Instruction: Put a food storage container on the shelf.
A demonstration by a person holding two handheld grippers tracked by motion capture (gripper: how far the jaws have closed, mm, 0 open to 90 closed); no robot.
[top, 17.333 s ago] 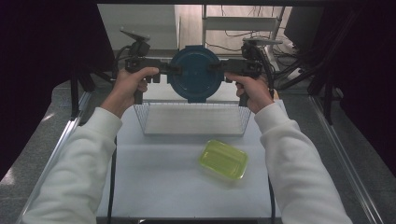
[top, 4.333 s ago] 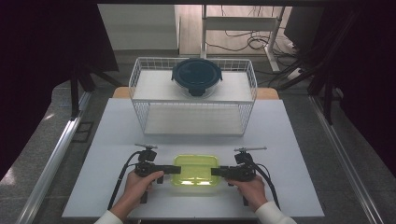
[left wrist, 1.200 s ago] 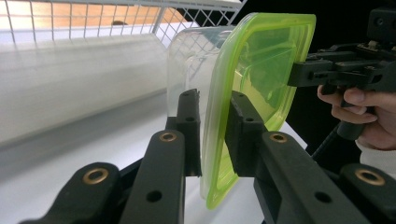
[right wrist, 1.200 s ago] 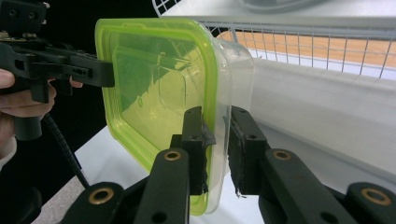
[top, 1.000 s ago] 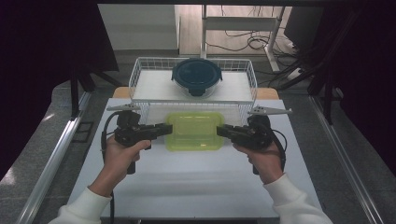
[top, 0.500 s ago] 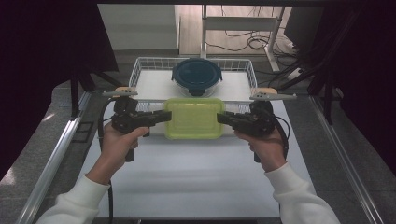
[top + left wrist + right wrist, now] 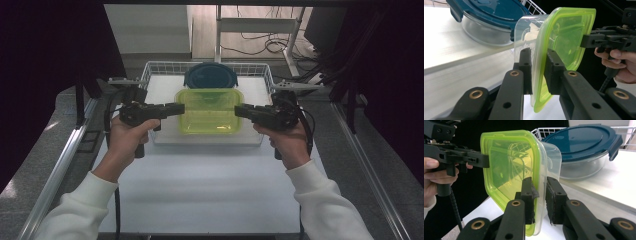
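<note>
A clear rectangular container with a yellow-green lid (image 7: 208,111) hangs in the air at the front edge of the wire basket (image 7: 150,69). My left gripper (image 7: 178,107) is shut on its left rim and my right gripper (image 7: 241,110) is shut on its right rim. In the left gripper view the left gripper (image 7: 537,60) clamps lid and wall of the container (image 7: 564,37), with the other gripper (image 7: 594,41) on the far rim. In the right gripper view the right gripper (image 7: 540,186) grips the container (image 7: 509,162) the same way, opposite the left gripper (image 7: 480,160).
A round glass container with a dark blue clip lid (image 7: 210,77) sits at the back of the basket, also seen close by (image 7: 491,15) (image 7: 581,142). The white table (image 7: 200,190) lies below my hands. Metal rails run along both sides.
Both grippers have risen and moved away from the person with the green-lidded container, from above the table's middle to the basket's front edge. Their hold on it is unchanged.
</note>
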